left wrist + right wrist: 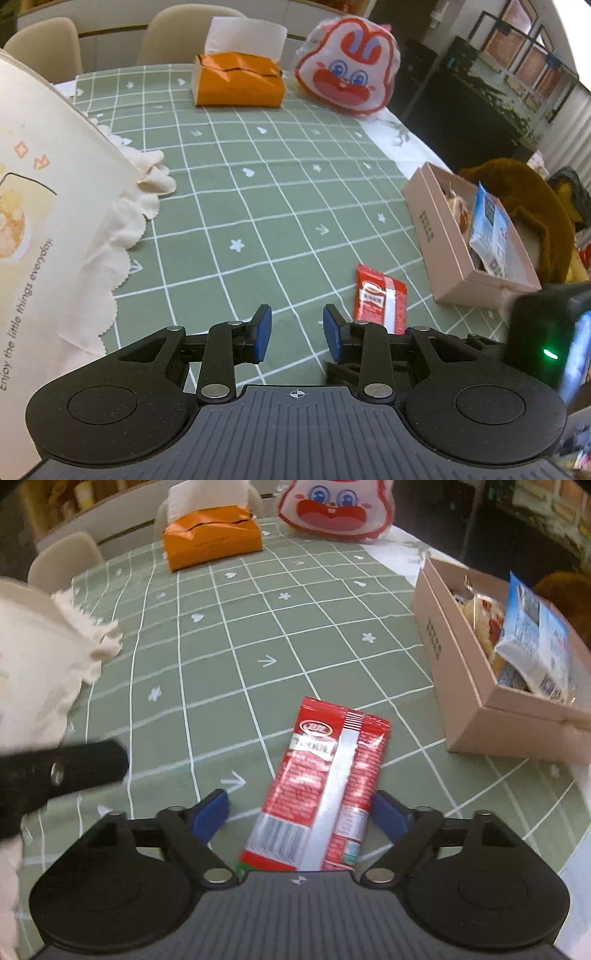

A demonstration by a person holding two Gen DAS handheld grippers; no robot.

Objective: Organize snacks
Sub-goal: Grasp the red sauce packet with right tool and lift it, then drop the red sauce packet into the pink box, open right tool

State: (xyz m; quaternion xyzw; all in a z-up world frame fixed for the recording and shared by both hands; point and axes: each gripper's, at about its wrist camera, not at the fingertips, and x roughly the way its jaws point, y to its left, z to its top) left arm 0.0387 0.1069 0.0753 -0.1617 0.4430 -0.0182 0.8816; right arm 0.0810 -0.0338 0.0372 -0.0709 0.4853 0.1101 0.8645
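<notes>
Your right gripper (pixel 299 812) straddles the red snack packet (pixel 321 790), jaws spread, pads not pressing.
Your left gripper (pixel 297 334) hangs half-spread, empty; only its view shows lettering on the cream fabric (pixel 55 221).

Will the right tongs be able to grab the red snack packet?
Probably yes. The red snack packet lies flat between the open right tongs, with nothing in the way; the pads do not press on it yet.
</notes>
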